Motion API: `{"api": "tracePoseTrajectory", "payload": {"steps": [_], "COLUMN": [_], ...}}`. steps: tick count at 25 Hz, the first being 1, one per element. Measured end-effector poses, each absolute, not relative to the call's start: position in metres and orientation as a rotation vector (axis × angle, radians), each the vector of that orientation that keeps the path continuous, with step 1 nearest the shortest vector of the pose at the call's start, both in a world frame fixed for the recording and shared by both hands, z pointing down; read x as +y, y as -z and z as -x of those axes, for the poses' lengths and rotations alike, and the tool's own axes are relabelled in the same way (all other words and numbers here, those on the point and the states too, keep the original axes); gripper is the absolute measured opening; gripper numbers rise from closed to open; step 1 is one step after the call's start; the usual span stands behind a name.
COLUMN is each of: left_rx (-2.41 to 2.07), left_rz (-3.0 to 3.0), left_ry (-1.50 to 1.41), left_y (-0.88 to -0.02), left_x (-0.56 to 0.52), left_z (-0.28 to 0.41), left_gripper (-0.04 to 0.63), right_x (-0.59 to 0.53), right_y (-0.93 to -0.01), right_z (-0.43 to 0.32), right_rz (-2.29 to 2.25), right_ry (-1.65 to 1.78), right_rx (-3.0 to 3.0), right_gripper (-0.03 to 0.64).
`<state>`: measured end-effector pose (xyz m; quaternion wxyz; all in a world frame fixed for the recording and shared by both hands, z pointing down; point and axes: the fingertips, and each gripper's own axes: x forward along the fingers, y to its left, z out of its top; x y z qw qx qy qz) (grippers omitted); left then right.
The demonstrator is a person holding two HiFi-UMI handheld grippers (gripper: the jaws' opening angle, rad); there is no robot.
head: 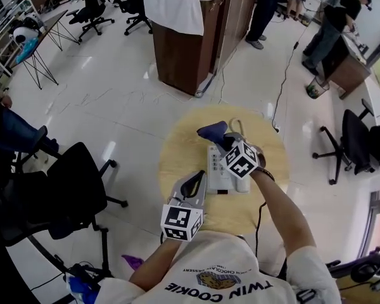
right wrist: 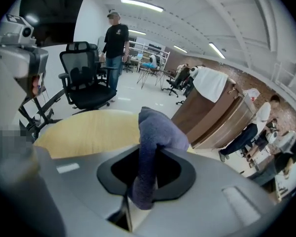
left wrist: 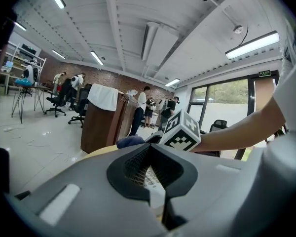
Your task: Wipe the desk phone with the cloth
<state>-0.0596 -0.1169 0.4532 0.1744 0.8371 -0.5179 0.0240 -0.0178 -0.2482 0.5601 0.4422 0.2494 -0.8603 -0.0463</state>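
Note:
A white desk phone (head: 219, 173) lies on the round wooden table (head: 183, 147). My right gripper (head: 225, 143) hovers over the phone's far end, shut on a blue-grey cloth (head: 212, 131) that sticks out past its jaws. In the right gripper view the cloth (right wrist: 155, 142) stands up between the jaws of the right gripper (right wrist: 138, 196), with the table (right wrist: 89, 127) beyond. My left gripper (head: 194, 183) sits at the phone's near left edge, jaws together with nothing between them. In the left gripper view the phone's keys (left wrist: 151, 177) show through the left gripper (left wrist: 159, 195).
A black office chair (head: 76, 189) stands left of the table and another chair (head: 361, 138) to the right. A wooden lectern (head: 183, 30) draped with a white towel is beyond. The phone's cord (head: 261, 214) runs off the near edge. People stand farther off.

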Motion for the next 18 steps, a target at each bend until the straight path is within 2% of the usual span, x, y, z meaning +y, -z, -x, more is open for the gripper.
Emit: {"api": "tracePoseTrajectory", "payload": {"steps": [8, 18], "left_rx": [-1.539, -1.516], "left_rz": [-2.322, -2.329], "left_ry": [-0.078, -0.072], "left_y": [-0.457, -0.459], "left_x": [-0.123, -0.124], "left_z": [0.081, 0.080], "left_gripper": [-0.009, -0.009], "right_x": [-0.252, -0.224], "right_y": [-0.611, -0.613], "right_z": [0.018, 0.025], "right_rz": [-0.516, -0.460], "right_ry": [0.092, 0.048], "right_rx": [-2.026, -2.032], "right_gripper": [0.064, 0.064]}}
